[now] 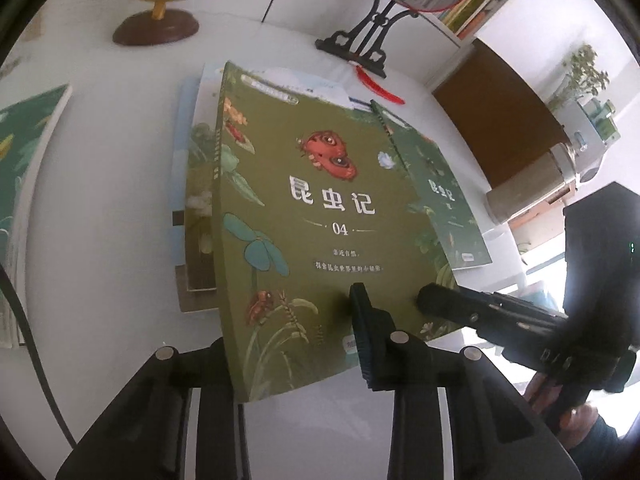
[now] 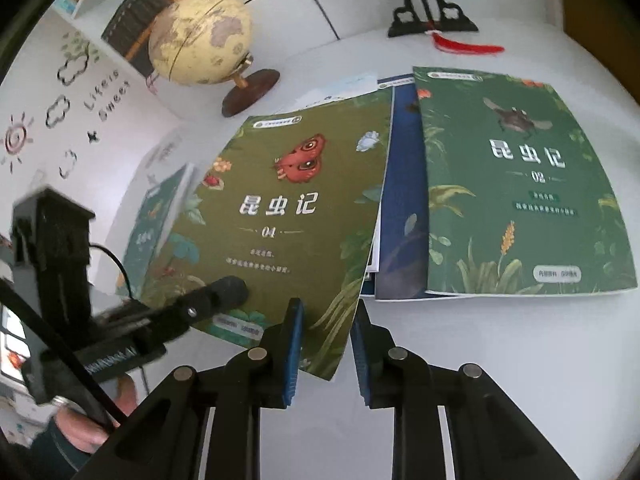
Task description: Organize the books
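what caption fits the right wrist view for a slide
Both claws, right claw and left claw, grip the olive book 04 beside green book 02.

Olive-green book (image 1: 316, 216), volume 04, red moth on cover: tilted up off the table, near edge between the left gripper's (image 1: 296, 344) fingers, near right corner between the right gripper's (image 2: 328, 344) pads. Dark green book (image 2: 516, 188), volume 02, flat ahead-right of the right gripper, overlapping a navy book (image 2: 400, 200). More books stacked beneath, ahead-left of the left gripper. Another green book (image 1: 24, 168) lies far left of it.
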`<state>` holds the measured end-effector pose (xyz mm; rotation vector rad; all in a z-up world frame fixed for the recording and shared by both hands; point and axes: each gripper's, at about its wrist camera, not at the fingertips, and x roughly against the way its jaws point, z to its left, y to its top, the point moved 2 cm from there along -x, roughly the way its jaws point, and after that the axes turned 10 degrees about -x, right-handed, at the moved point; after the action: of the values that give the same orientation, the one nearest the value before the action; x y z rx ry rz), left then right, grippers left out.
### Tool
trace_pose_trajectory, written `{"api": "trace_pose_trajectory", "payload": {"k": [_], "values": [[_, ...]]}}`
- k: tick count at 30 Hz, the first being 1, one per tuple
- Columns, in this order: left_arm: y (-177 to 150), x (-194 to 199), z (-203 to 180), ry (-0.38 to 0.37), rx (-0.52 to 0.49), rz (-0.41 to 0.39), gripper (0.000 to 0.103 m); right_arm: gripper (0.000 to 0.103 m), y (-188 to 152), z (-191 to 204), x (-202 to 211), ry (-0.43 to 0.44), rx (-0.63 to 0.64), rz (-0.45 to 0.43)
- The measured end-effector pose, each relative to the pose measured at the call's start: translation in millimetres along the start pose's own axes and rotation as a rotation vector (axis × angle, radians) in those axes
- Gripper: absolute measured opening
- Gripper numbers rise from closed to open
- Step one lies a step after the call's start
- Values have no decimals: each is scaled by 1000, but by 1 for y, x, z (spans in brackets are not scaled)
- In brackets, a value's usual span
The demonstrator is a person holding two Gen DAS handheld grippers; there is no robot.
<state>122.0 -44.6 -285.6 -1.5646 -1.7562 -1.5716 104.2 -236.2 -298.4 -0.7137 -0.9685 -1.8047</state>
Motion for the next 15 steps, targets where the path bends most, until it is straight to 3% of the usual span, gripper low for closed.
{"api": "trace_pose_trajectory", "payload": {"k": [3, 5, 15], "values": [[3, 9, -20, 78, -124, -14, 27, 21, -1, 4, 9, 10, 21, -12], [7, 15, -29, 85, -167, -27, 27, 21, -3, 13, 15, -15, 66, -32], [22, 82, -33, 158, -163, -176, 27, 21, 1, 54, 42, 13, 179, -106]]}}
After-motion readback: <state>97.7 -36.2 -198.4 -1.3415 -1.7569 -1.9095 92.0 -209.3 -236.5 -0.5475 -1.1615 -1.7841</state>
